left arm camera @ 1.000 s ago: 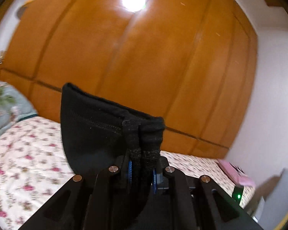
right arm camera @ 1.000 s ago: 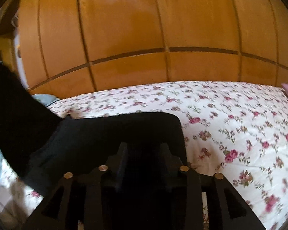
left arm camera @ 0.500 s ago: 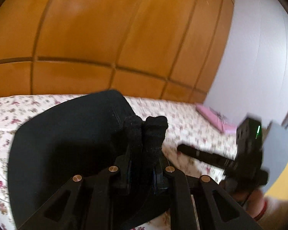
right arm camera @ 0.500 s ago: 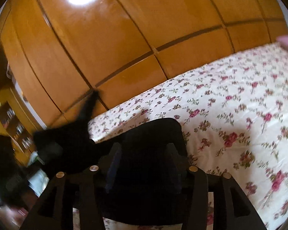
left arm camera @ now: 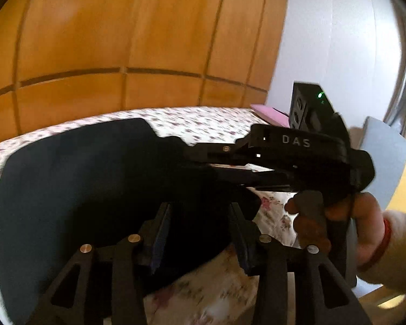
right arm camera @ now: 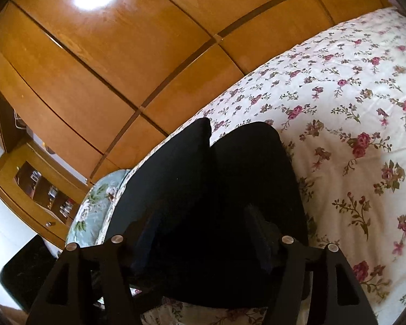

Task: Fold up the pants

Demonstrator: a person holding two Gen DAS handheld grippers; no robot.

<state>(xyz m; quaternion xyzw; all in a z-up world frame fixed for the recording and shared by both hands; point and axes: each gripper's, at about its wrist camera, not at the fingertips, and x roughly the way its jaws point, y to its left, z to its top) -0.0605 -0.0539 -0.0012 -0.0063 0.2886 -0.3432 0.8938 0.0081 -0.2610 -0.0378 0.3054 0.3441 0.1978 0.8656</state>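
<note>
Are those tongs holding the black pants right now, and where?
No. Both the left tongs and the right tongs are opening over the black pants lying on the bed.

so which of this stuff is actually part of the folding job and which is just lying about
Part of the job:
- black pants, lying on the bed
- left gripper, jaws opening over the pants
- right gripper, jaws opening, pants between them
- floral bed sheet, the work surface

Just lying about:
- pink item at the far bed corner
- floral pillow
- wooden wardrobe
</note>
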